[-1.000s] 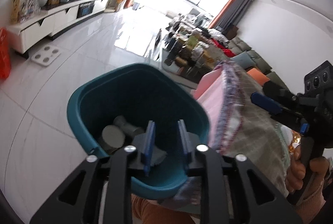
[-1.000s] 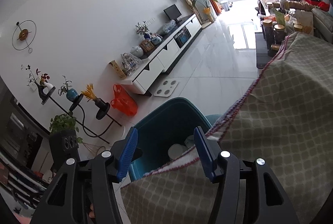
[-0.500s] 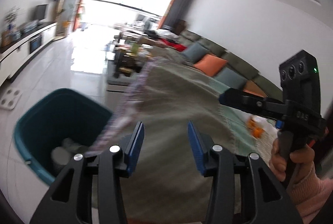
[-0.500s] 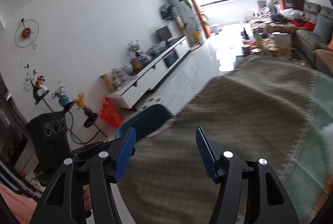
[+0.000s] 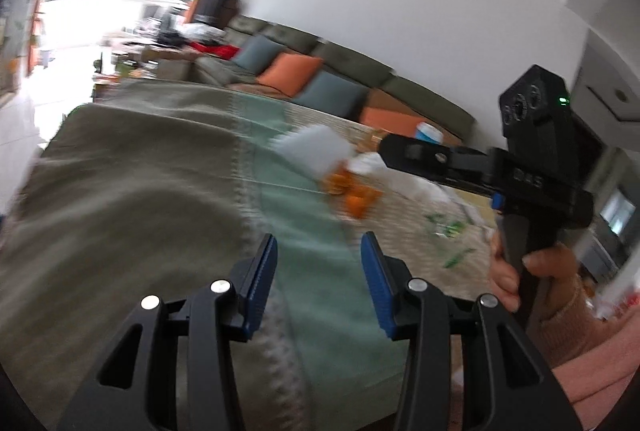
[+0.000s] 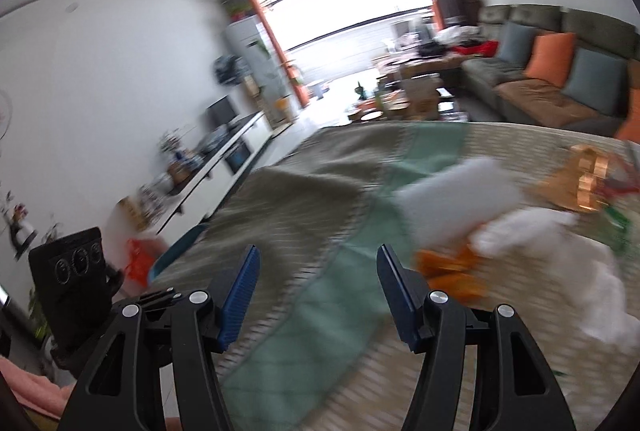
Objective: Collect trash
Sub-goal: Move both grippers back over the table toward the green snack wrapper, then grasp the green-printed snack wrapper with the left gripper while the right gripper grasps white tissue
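With both frames smeared by blur, I see my left gripper (image 5: 318, 261) and right gripper (image 6: 318, 277) over the cloth-covered table (image 6: 304, 315), jaws spread and holding nothing. Ahead of them the trash lies on the cloth: orange scraps (image 6: 450, 267), a white wad (image 6: 452, 197), crumpled tissue (image 6: 532, 231), green bits (image 5: 446, 227). Beyond stands the sofa (image 5: 344, 65).

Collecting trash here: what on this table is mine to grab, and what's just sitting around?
Trash to collect:
white tissue
orange peel scraps
green scraps
crumpled white paper

Just there:
tablecloth
sofa cushions
teal bin, at the table edge, takes the trash
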`<state>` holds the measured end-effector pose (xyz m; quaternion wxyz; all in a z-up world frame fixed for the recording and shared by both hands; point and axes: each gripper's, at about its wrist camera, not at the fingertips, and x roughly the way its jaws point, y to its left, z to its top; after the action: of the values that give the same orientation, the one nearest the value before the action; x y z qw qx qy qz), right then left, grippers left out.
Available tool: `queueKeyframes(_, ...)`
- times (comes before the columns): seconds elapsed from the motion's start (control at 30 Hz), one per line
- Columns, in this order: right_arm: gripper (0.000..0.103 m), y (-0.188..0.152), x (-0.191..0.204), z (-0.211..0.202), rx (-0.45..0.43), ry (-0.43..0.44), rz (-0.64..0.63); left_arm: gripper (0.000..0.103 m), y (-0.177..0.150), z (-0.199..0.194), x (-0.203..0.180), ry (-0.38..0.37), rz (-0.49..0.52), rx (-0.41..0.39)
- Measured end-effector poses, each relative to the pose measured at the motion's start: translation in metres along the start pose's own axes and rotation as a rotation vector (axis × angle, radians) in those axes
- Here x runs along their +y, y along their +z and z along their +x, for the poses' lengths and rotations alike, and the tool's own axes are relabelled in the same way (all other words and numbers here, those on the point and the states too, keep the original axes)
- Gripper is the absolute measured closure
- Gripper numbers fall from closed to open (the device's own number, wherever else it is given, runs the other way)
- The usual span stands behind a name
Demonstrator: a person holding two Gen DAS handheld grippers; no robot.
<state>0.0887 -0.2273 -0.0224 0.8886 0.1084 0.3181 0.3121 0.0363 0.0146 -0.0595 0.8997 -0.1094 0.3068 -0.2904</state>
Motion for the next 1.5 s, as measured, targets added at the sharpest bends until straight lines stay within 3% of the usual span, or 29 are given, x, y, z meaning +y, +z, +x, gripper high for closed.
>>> queueKeyframes(0.17, 0.042, -0.002, -0.040, -0.038, -0.062, -0.097, 0.062, 0.058, 0.002, 0.034, -0.027, -0.117, 0.043, 0.074)
queueKeyframes(0.43, 0.041, -0.007, -0.092, -0.080, -0.135, -0.199, 0.150, 0.046, -0.002, 0.078, -0.068, -0.241, 0.092, 0.176)
queueKeyframes(0.53, 0.039, -0.010, -0.110, -0.090, -0.145, -0.236, 0.177, 0.038, -0.002, 0.091, -0.077, -0.258, 0.097, 0.202)
queueKeyframes(0.8, 0.038, -0.019, -0.138, -0.083, -0.104, -0.273, 0.230, 0.038, -0.003, 0.128, -0.095, -0.281, 0.075, 0.281)
queueKeyframes(0.9, 0.038, -0.023, -0.144, -0.080, -0.093, -0.267, 0.242, 0.040, -0.004, 0.139, -0.095, -0.286, 0.054, 0.304)
queueKeyframes(1.07, 0.038, -0.026, -0.150, -0.075, -0.082, -0.253, 0.260, 0.060, -0.006, 0.153, -0.093, -0.310, 0.015, 0.338)
queueKeyframes(1.13, 0.038, -0.027, -0.152, -0.074, -0.081, -0.250, 0.265, 0.077, -0.007, 0.154, -0.094, -0.322, 0.017, 0.343)
queueKeyframes(1.17, 0.038, -0.027, -0.153, -0.074, -0.080, -0.248, 0.267, 0.080, -0.008, 0.154, -0.094, -0.333, 0.015, 0.348)
queueKeyframes(1.3, 0.038, -0.028, -0.154, -0.073, -0.077, -0.247, 0.265, 0.086, -0.009, 0.151, -0.096, -0.325, 0.034, 0.333)
queueKeyframes(1.5, 0.038, -0.025, -0.156, -0.063, -0.043, -0.264, 0.252, 0.087, -0.007, 0.136, -0.093, -0.301, 0.051, 0.304)
